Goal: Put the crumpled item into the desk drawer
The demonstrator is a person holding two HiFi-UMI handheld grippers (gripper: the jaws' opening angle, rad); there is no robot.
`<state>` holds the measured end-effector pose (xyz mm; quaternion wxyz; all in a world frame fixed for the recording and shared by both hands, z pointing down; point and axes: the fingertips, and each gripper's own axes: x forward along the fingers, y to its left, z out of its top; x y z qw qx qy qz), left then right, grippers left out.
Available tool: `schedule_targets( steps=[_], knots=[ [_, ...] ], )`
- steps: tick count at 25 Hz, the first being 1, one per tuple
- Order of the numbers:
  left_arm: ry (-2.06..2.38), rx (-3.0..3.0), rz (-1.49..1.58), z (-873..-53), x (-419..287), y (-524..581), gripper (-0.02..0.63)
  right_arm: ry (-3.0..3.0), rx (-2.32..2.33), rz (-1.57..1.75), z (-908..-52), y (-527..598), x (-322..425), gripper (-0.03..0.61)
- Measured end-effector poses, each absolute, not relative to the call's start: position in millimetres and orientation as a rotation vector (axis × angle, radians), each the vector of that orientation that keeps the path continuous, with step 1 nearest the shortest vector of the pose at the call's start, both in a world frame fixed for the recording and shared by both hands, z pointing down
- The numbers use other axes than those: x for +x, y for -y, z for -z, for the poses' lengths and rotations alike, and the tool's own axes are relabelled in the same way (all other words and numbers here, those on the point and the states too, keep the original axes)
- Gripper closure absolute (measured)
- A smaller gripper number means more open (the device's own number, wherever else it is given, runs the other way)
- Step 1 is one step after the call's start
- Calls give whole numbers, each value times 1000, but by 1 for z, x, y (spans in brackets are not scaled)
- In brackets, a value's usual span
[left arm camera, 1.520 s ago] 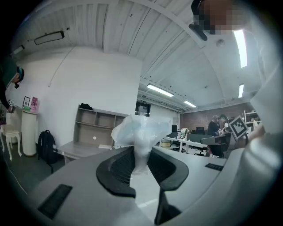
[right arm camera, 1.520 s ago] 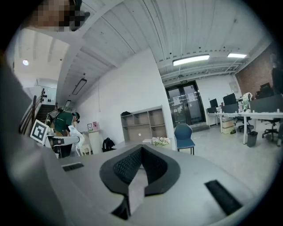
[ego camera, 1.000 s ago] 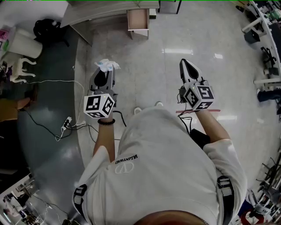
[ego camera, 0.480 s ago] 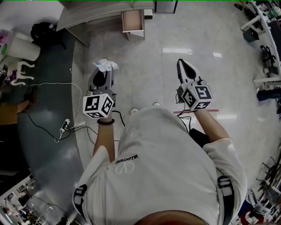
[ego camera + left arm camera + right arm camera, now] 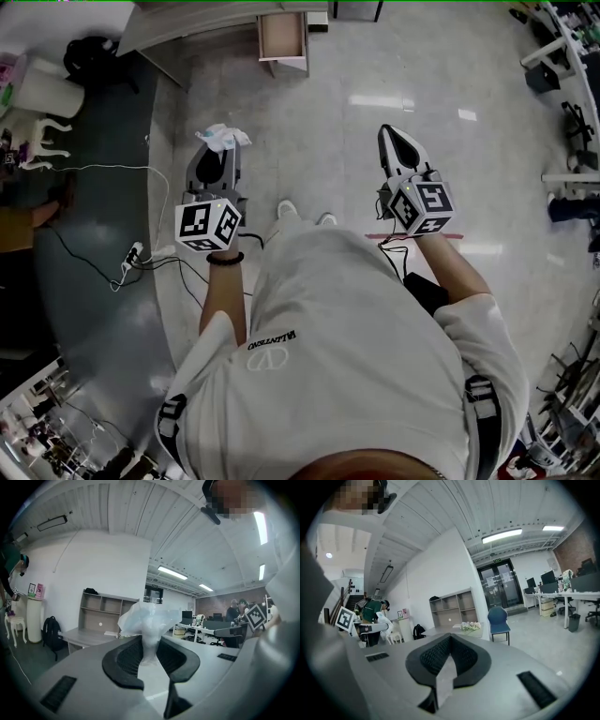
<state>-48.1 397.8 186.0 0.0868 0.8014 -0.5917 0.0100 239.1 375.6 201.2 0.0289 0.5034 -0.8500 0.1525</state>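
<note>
Your left gripper (image 5: 219, 153) stays clamped on the crumpled item (image 5: 225, 137), which sticks out past its tips, clear of the floor. Ahead, the open desk drawer (image 5: 283, 37) has drifted slightly left in the head view as you step. It's still well apart, so keep walking. Your right gripper (image 5: 395, 134) rides closed and empty.

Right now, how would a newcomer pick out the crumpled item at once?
In the head view, find the person in the white shirt, then the left claw held out ahead of them. The crumpled item is the pale, bluish-white wad pinched at its tip; the right claw is shut on nothing.
</note>
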Motion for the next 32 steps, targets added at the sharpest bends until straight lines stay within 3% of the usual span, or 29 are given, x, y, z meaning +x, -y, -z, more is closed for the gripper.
schedule_targets(
  steps=[13, 32],
  knots=[
    [1750, 2347, -18, -212, -86, -360, 529, 2599, 1508, -488, -221, -338, 194, 580],
    [1614, 2442, -5, -212, -136, -199, 529, 2534, 1615, -469, -217, -203, 134, 580]
  ],
)
